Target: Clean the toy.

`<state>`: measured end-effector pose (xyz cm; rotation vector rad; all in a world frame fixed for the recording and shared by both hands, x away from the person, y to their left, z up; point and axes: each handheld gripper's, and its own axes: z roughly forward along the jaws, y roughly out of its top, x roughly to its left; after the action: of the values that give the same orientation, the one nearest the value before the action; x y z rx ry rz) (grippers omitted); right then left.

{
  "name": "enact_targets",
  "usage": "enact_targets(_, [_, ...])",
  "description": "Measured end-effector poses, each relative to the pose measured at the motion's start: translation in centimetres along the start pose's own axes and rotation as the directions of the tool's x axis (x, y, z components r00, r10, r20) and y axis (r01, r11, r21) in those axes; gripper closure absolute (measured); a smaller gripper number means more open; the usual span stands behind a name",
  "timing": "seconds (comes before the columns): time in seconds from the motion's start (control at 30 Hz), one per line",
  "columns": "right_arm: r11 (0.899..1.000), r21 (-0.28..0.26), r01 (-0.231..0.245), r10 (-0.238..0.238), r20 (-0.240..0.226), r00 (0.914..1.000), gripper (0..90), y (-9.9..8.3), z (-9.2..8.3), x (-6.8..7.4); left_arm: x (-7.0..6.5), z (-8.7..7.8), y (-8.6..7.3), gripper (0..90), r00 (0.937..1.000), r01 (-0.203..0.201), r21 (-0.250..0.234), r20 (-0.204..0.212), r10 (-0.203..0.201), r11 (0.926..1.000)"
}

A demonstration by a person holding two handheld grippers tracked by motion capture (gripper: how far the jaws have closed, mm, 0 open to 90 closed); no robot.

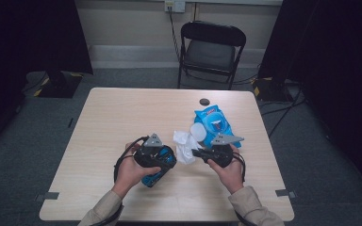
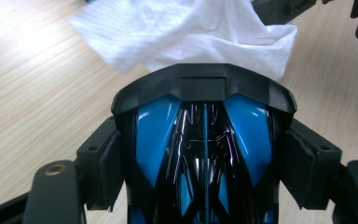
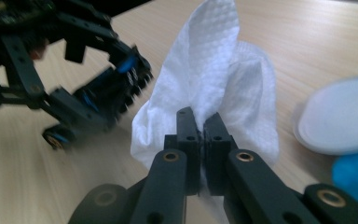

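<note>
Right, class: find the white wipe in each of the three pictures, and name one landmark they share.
High view: the white wipe lies mid-table, between the two grippers.
Left gripper view: it spreads across the top, beyond the blue and black toy car.
Right gripper view: centre, pinched in the right gripper.
Shared landmark: the wooden table.

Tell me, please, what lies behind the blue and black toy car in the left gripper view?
A white wet wipe lies behind the toy car, on the wooden table. The car's black rear edge covers the wipe's lower part.
</note>
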<state>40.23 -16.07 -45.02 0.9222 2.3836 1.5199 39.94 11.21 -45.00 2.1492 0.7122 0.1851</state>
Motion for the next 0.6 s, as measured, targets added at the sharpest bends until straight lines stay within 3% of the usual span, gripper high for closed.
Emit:
enact_targets(0.17, [1.000, -0.018, 0.007, -0.007, -0.019, 0.9998, 88.7, 1.5, 0.5, 0.4, -0.3, 0.1, 0.6, 25.4, 0.9998, -0.016, -0.009, 0.012, 0.016, 0.9998])
enact_targets(0.27, [1.000, -0.020, 0.008, -0.009, -0.054, 0.9985, 88.6, 2.0, 1.2, 0.9, -0.4, 0.2, 0.8, 25.4, 0.9997, -0.019, -0.008, 0.012, 0.019, 0.9998])
enact_targets(0.6, [1.000, 0.002, 0.002, -0.001, -0.109, 0.9940, 88.7, 1.5, 2.7, 1.7, -0.2, 0.4, 0.8, 25.4, 0.9998, -0.013, -0.005, 0.015, 0.013, 0.9999])
